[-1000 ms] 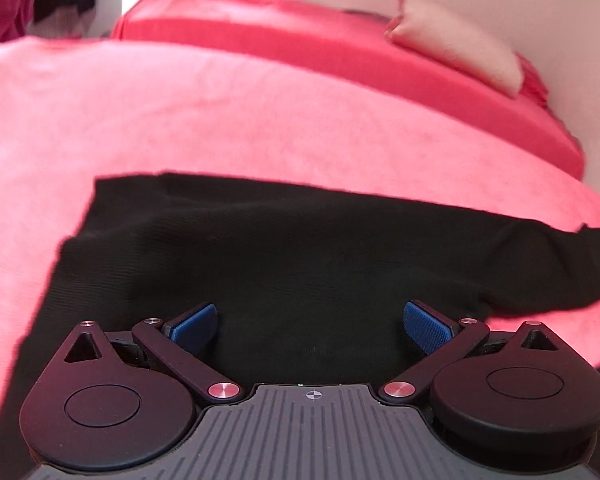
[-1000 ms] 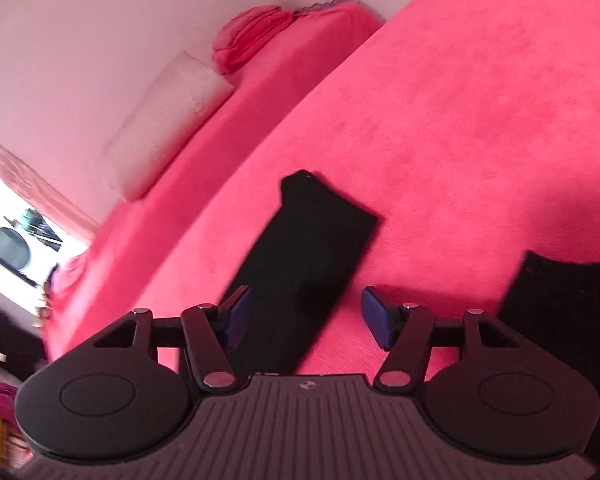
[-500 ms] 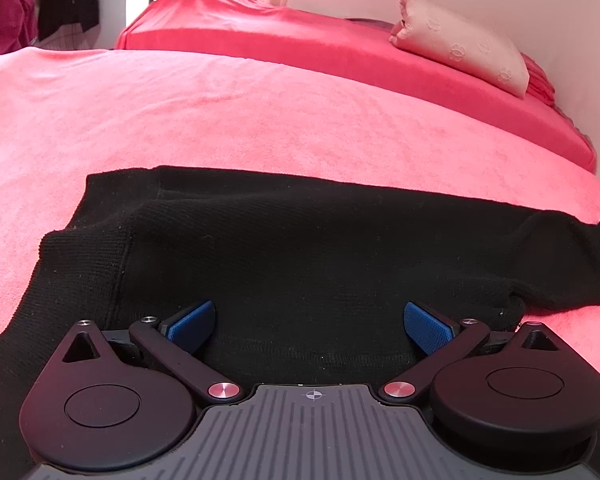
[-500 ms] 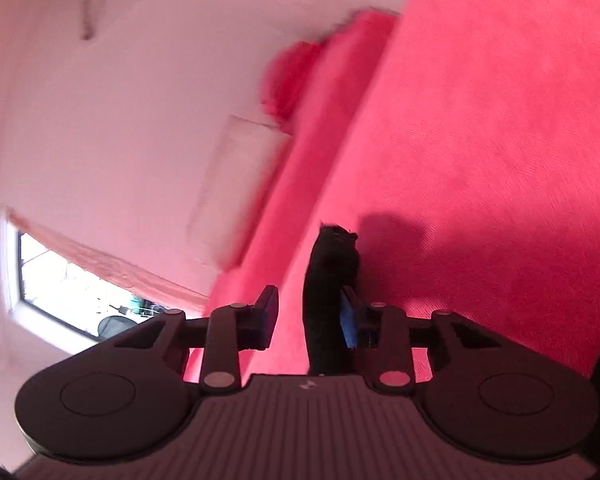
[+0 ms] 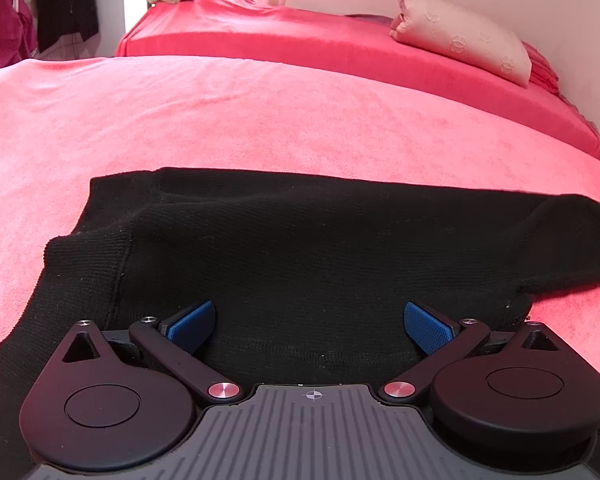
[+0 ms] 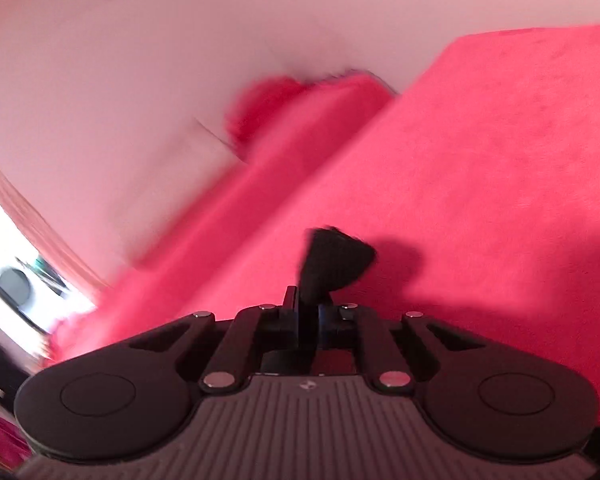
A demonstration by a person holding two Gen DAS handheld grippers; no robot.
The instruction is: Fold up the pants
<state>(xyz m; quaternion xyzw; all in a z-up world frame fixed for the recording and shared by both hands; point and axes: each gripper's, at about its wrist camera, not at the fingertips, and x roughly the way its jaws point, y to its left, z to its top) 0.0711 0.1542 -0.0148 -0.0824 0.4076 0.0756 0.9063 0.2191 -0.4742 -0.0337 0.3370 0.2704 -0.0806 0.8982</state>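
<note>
I see the black knit pants (image 5: 300, 248) lying flat on the pink plush bed cover (image 5: 220, 120), long axis running left to right across my left view. My left gripper (image 5: 308, 326) hovers spread wide over them; my right gripper (image 6: 309, 312) is clamped on a raised black end of the fabric. A pale pink pillow (image 5: 460, 34) sits well beyond on the red mattress (image 5: 300, 44)

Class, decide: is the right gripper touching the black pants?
Touching. The right wrist view shows the right gripper shut on a fold of the black pants.
</note>
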